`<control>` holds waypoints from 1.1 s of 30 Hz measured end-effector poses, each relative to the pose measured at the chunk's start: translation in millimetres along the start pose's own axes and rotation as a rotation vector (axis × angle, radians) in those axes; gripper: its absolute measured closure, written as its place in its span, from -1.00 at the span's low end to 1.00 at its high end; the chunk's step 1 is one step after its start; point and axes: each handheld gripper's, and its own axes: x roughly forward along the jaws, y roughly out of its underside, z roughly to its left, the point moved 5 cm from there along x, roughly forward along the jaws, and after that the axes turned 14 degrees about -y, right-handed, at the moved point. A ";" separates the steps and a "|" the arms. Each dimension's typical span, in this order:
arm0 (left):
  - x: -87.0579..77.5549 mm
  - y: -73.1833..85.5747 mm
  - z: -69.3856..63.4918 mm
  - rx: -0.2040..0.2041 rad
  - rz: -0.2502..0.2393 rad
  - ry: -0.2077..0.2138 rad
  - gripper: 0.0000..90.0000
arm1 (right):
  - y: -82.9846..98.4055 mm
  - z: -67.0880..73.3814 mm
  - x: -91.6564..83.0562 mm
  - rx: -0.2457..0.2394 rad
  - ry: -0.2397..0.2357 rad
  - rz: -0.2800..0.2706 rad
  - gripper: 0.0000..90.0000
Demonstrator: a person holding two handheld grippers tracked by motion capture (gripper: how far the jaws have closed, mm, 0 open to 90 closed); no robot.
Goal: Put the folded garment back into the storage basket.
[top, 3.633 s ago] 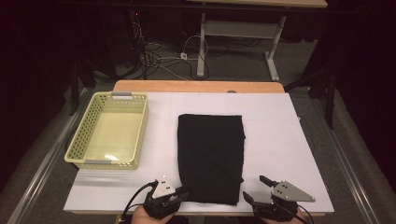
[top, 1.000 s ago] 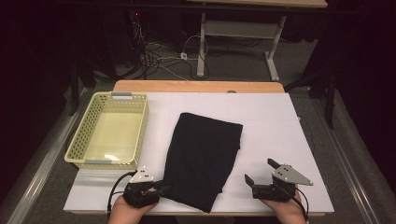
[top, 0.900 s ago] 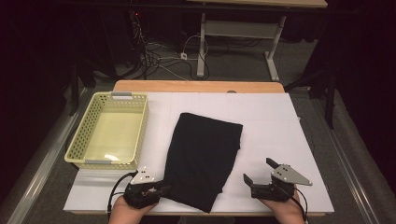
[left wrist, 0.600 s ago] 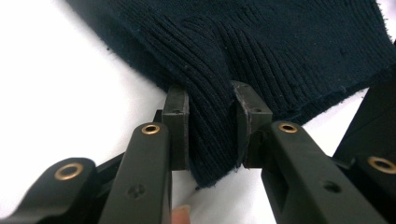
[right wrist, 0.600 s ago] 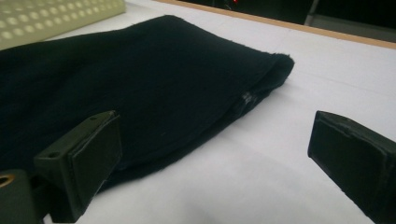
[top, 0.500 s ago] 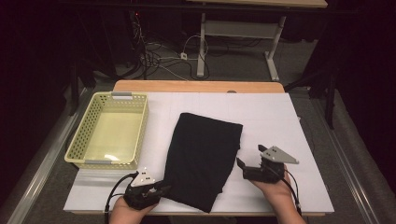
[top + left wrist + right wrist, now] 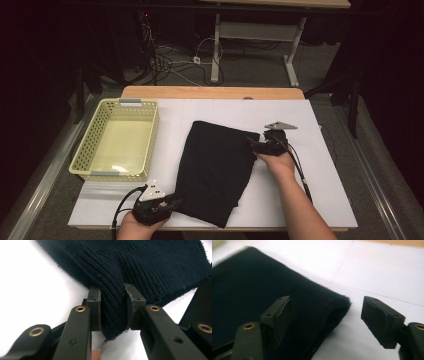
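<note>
A black ribbed knit cloth point(image 7: 215, 170) lies folded and skewed on the white table point(image 7: 300, 200). At its near left corner, my left gripper point(image 7: 172, 204) is shut on a bunched fold of the cloth point(image 7: 150, 265), and the pads point(image 7: 95, 307) squeeze it from both sides. My right gripper point(image 7: 255, 145) is at the cloth's far right corner. Its jaws have just been closing. The corner of the cloth point(image 7: 249, 290) lies between the jaws of the right gripper point(image 7: 327, 317), with one pad above the fabric and the other over bare table, neither pressing.
A pale yellow perforated basket point(image 7: 82, 165) stands on the left side of the table, with nothing in it. A wooden strip point(image 7: 210, 92) runs along the table's far edge. Cables and a desk frame sit on the floor beyond.
My right gripper has moved from the near right of the table forward and left to the cloth's far right corner, with its jaws narrower. The left gripper and the cloth have stayed put.
</note>
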 end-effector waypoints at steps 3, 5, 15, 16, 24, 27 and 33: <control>0.2 0.2 0.1 -0.004 -0.002 0.002 0.52 | 1.7 -9.5 16.9 0.031 -0.007 0.052 -0.49; 0.3 0.3 0.3 -0.008 -0.003 0.004 0.52 | 6.0 -10.6 27.4 0.057 -0.039 0.113 -0.55; -0.1 0.8 -0.5 -0.006 -0.007 -0.003 0.52 | 7.7 4.5 27.7 0.017 -0.148 0.131 0.27; -0.2 0.8 -0.4 -0.004 -0.007 -0.005 0.52 | 8.2 5.5 27.6 0.020 -0.157 0.129 0.35; -0.2 0.9 -1.3 -0.010 -0.009 -0.012 0.52 | 10.3 6.7 26.3 0.016 -0.186 0.100 0.65; -0.5 1.0 -1.7 -0.007 -0.010 -0.017 0.52 | 10.3 6.6 26.0 -0.008 -0.182 0.093 0.68; -1.5 4.4 -1.1 -0.034 -0.035 -0.018 0.52 | 9.5 11.0 25.3 -0.075 -0.146 0.096 0.75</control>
